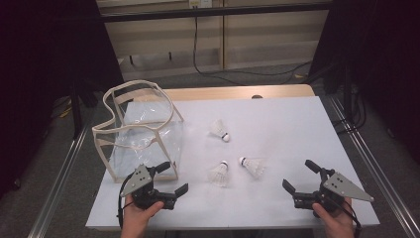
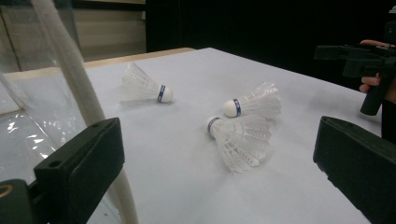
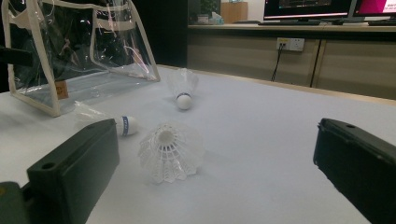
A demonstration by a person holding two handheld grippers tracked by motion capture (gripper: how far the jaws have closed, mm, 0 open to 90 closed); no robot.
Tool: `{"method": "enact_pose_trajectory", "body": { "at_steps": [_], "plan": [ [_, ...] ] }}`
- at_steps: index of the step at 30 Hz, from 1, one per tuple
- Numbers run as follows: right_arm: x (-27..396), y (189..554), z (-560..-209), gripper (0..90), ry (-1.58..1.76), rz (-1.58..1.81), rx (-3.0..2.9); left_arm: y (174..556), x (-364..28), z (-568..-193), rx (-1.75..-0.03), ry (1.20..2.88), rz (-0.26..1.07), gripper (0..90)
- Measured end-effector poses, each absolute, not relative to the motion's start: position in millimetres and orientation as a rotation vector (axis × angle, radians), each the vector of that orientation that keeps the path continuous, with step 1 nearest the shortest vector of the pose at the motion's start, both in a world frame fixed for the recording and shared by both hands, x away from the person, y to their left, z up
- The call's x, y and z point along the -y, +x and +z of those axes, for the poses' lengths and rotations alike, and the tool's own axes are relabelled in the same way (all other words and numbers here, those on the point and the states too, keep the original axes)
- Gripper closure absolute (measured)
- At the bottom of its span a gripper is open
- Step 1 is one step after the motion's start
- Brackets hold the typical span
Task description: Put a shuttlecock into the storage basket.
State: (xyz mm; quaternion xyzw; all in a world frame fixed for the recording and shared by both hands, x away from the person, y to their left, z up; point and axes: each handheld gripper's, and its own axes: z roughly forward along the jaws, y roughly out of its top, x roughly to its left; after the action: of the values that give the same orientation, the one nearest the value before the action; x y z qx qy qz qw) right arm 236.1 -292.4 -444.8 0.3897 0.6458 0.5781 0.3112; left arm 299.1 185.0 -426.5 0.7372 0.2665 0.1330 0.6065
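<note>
Three white shuttlecocks with blue-banded corks lie on the white table: a far one (image 1: pixel 219 130) (image 2: pixel 142 88) (image 3: pixel 183 88), a near-middle one (image 1: pixel 219 174) (image 2: pixel 240 140) (image 3: pixel 100 119), and one just right of it (image 1: pixel 252 166) (image 2: pixel 254 102) (image 3: pixel 170 151). A clear bag with cream trim (image 1: pixel 141 129) (image 3: pixel 79 51) stands at the left, mouth open upward. My left gripper (image 1: pixel 174 177) (image 2: pixel 219 156) is open and empty, low beside the bag's front corner, facing the shuttlecocks. My right gripper (image 1: pixel 299 175) (image 3: pixel 215 163) is open and empty at the front right, facing them from the other side.
The bag's cream edge strip (image 2: pixel 70 60) stands close against my left gripper's left jaw. The table's front edge (image 1: pixel 223 227) lies just under both hands. Cables (image 1: pixel 237 74) run over the floor behind the table. Dark curtains flank both sides.
</note>
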Motion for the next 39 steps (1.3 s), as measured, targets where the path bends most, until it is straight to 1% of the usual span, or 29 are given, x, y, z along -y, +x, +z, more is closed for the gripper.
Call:
{"method": "enact_pose_trajectory", "body": {
  "at_steps": [21, 39],
  "plan": [
    [292.5, 235.6, -443.9, 0.1, 1.012, 1.536, -1.703, 298.1, -162.6, -427.5, -0.592, 1.747, 0.269, 2.1],
    [291.5, 235.7, -443.6, 0.2, 1.003, 1.540, -1.706, 302.2, -142.5, -428.2, -0.602, 1.802, 0.278, 2.3]
  ]
}}
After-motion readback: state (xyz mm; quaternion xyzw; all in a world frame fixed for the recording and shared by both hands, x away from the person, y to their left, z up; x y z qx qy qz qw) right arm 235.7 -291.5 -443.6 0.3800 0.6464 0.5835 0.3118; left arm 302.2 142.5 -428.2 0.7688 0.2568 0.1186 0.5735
